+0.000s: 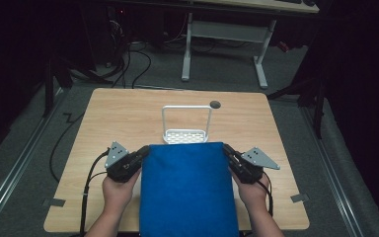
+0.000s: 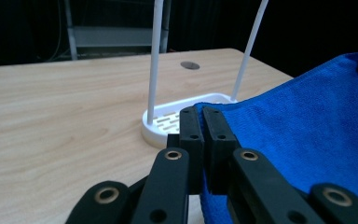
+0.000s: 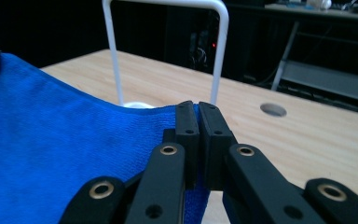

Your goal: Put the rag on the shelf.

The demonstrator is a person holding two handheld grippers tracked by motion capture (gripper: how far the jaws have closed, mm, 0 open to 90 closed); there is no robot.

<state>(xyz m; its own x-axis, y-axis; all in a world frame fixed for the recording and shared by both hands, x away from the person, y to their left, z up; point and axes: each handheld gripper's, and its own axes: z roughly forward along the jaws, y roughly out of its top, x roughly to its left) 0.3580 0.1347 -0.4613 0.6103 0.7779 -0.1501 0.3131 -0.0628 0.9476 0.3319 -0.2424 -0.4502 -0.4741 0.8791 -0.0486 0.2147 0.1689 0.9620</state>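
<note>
we are looking along our left gripper [image 2: 202, 122], whose black jaws are pinching a corner of the blue towel [image 2: 307, 135]. just beyond it the white rack [image 2: 168, 122] is standing on the wooden table [image 2: 60, 112], its two thin posts rising upward. the towel's edge is overlapping the rack's base.

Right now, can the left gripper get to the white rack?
Probably not as is: the left gripper is shut on the blue cloth, as is the right gripper. The rack stands just beyond the cloth's far edge, path otherwise free.
</note>
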